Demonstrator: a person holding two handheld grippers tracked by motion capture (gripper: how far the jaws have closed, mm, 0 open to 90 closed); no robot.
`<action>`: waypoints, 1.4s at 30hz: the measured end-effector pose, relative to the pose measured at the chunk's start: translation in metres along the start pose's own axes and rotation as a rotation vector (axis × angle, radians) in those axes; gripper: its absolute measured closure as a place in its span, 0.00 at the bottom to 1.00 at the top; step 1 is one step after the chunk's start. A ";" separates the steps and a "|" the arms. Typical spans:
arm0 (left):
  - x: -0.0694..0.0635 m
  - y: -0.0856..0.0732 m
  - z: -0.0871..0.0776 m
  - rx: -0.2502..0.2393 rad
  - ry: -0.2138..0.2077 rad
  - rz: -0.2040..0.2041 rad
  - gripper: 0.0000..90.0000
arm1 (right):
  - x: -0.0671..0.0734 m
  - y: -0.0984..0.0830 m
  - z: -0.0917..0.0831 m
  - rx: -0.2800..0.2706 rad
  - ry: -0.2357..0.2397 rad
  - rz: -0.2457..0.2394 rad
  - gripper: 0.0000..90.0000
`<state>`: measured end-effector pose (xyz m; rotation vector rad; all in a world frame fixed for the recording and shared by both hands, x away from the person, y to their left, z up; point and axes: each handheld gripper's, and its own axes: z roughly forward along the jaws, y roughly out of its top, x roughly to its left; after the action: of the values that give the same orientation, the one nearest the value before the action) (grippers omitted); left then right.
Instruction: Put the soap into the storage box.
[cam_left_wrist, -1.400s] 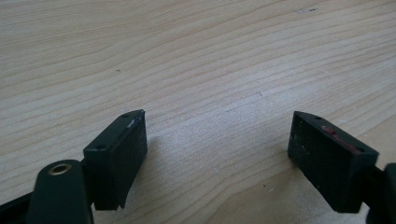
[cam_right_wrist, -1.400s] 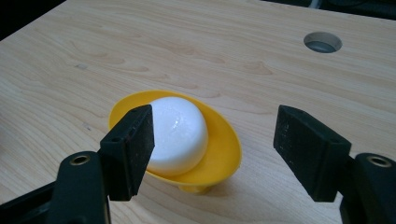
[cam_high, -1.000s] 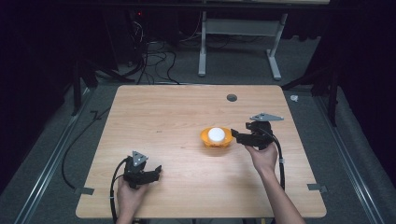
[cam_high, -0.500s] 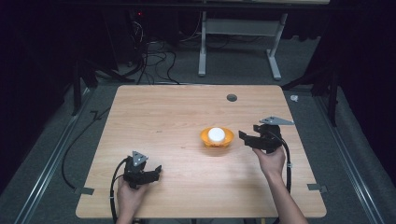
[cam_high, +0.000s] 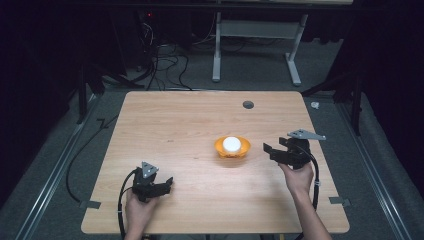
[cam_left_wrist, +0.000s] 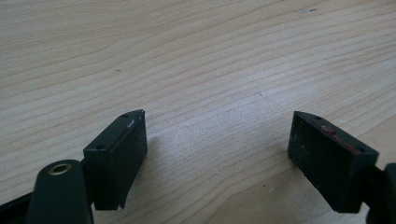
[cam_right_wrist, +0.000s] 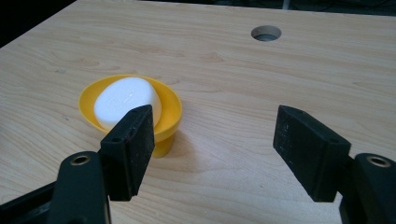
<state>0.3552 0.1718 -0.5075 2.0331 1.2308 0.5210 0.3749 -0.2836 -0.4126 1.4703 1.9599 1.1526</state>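
A small orange-yellow bowl (cam_high: 232, 148) stands right of the table's middle with a white rounded object (cam_high: 232, 144) resting in it. My right gripper (cam_high: 267, 150) is open just to the right of the bowl, apart from it, jaws pointing left. In the right gripper view the bowl (cam_right_wrist: 168, 108) and the white object (cam_right_wrist: 122, 100) lie ahead at the left, behind the left jaw; the right gripper (cam_right_wrist: 215, 144) holds nothing. My left gripper (cam_high: 167, 183) rests low near the front left, open; in its own view the left gripper (cam_left_wrist: 217, 147) has bare wood between its jaws.
The wooden table (cam_high: 165, 125) has a round cable hole (cam_high: 248, 104) at its back right, which the right gripper view shows as the hole (cam_right_wrist: 265, 32) far ahead. Cables trail from both grippers. Dark floor, cables and a desk frame (cam_high: 255, 45) lie beyond the table's far edge.
My right gripper has drawn back to the right, away from the bowl, and its jaws now stand clear of it. The left gripper has stayed put.
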 end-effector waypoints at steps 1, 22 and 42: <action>0.000 0.000 0.000 0.000 0.000 0.000 0.22 | -0.001 -0.001 0.000 -0.003 0.000 -0.009 0.33; 0.000 0.000 0.000 0.000 0.001 0.000 0.22 | -0.005 -0.023 -0.013 -0.007 0.008 0.022 0.33; 0.000 0.000 0.000 0.000 0.001 0.000 0.22 | -0.002 -0.044 -0.012 0.009 0.016 0.030 0.33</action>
<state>0.3553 0.1717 -0.5075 2.0328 1.2317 0.5214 0.3415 -0.2935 -0.4422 1.5036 1.9621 1.1733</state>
